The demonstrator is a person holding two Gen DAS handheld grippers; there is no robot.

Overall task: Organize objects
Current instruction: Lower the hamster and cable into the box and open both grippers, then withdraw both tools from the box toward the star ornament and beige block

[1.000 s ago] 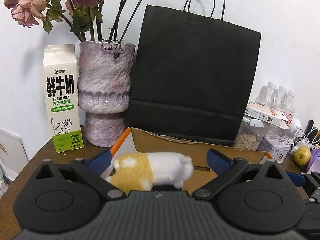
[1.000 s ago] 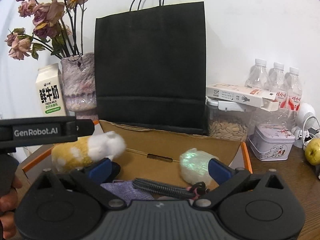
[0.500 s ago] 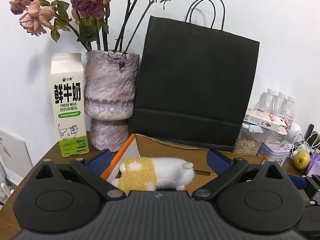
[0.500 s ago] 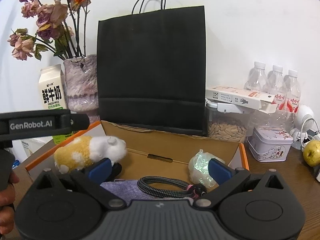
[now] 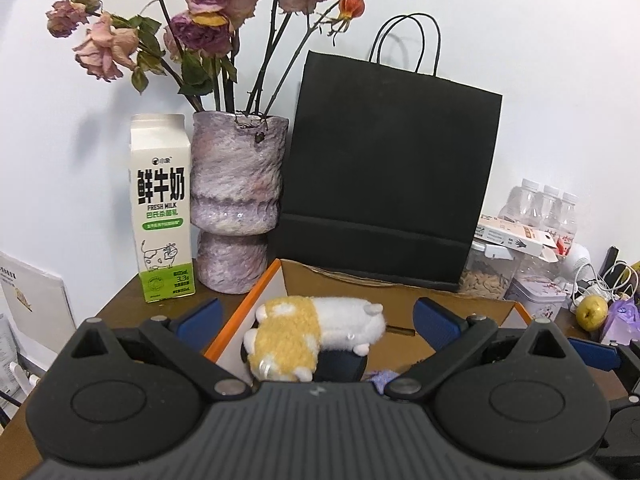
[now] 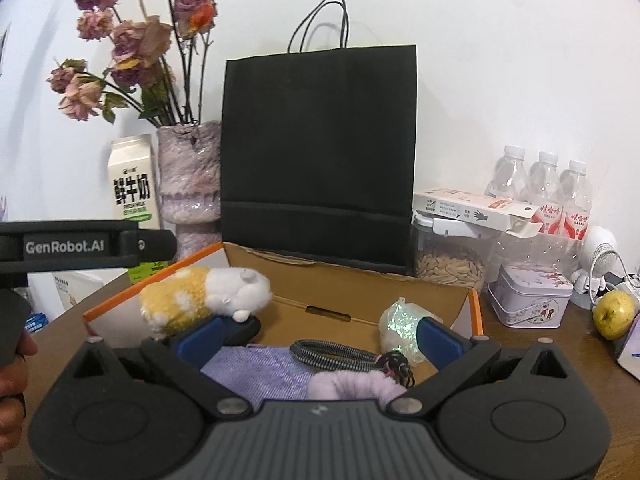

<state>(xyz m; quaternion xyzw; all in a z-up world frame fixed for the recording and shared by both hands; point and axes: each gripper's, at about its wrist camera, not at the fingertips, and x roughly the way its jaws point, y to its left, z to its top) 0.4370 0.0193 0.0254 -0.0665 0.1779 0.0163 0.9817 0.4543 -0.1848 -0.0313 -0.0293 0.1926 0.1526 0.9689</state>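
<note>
Left gripper (image 5: 316,316): jaws spread wide, holding nothing. Directly between and just beyond its blue fingers (image 5: 200,314) lies the plush hamster (image 5: 316,336), yellow and white, on its side, resting on a dark object at the near-left corner of the cardboard box (image 5: 256,300).

Right gripper (image 6: 318,332): jaws likewise parted, empty. Ahead of it, inside the box: purple cloth (image 6: 256,372), coiled braided cable (image 6: 332,354), fuzzy lilac item (image 6: 356,386) nearest the palm, iridescent wrapped bundle (image 6: 400,328) by the right finger.

Beyond the box: black paper bag (image 5: 388,176), vase of dried roses (image 5: 238,204), milk carton (image 5: 162,208).
</note>
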